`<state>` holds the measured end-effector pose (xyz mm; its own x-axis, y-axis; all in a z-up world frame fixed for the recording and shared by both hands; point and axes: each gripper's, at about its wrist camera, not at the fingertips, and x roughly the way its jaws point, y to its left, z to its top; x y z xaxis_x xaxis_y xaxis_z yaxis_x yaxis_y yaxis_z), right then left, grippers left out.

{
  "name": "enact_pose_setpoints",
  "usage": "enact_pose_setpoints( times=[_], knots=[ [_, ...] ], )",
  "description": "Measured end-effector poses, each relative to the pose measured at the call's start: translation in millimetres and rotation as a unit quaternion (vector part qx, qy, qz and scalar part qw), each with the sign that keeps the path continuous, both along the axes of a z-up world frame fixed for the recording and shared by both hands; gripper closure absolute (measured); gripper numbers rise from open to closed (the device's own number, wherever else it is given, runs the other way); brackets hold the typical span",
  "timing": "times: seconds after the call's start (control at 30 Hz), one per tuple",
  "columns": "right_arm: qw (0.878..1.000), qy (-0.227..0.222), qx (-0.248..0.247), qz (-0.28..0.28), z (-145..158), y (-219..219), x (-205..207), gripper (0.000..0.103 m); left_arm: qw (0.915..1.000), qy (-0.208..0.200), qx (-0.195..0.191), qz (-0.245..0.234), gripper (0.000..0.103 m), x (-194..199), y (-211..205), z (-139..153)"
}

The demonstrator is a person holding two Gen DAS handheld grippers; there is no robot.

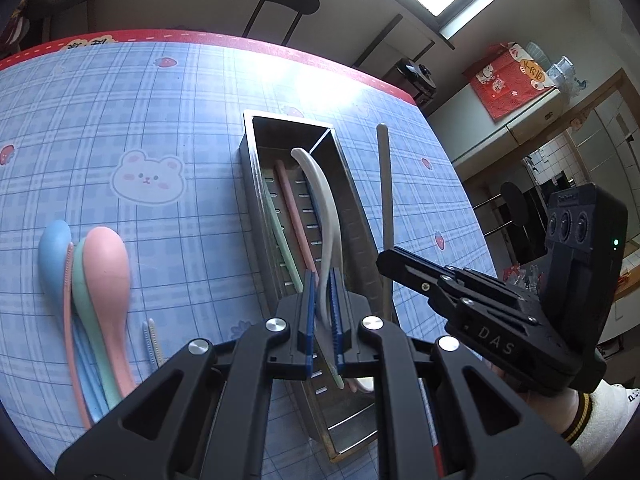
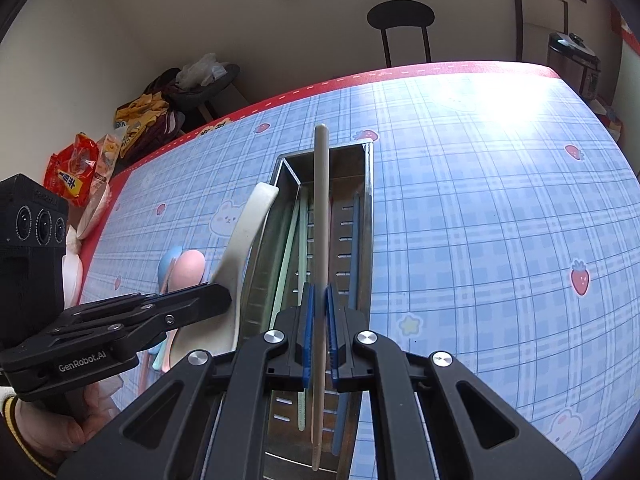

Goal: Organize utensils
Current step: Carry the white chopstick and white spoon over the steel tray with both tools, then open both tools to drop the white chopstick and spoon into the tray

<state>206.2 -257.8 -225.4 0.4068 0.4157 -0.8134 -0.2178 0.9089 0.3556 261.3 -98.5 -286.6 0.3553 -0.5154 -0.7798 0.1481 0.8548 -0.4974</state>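
Leaving open tablecloth (image 2: 480, 240) right of the metal tray (image 2: 370, 208); crowding its left side, spoons (image 1: 100, 280) lying clustered.

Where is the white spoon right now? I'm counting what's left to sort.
The white spoon is clamped in the left gripper, held over the metal tray; the pink spoon lies on the table to its left.

Legible markings, two found. My right tongs (image 1: 390, 258) carry white letters "DAS" on the black body, seen from the left wrist. My left tongs (image 2: 224, 300) carry "GenRobot.AI" in white on the side. Print on the snack packets (image 2: 72, 176) cannot be read.
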Motion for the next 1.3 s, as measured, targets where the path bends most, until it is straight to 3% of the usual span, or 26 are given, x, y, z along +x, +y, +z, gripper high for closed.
enact_pose_setpoints(
  times=[0.63,0.97,1.23,1.3],
  knots=[
    [1.0,0.021,-0.01,0.004,-19.3,7.4,-16.0,0.097,0.9997,0.021,0.014,-0.006,0.092,-13.5,-22.5,-22.1],
    [0.999,0.017,-0.021,-0.034,-4.6,-13.3,-24.9,0.095,0.9985,0.036,0.029,-0.028,0.091,-25.6,-39.8,-33.1],
    [0.997,0.014,-0.029,-0.067,6.0,-29.2,-36.7,0.075,0.9985,0.04,0.023,-0.031,0.092,-29.1,-40.2,-33.7],
    [0.997,0.013,-0.032,-0.071,8.1,-30.0,-39.7,0.065,0.9987,0.036,0.023,-0.028,0.092,-31.4,-36.9,-30.6]
  ],
)
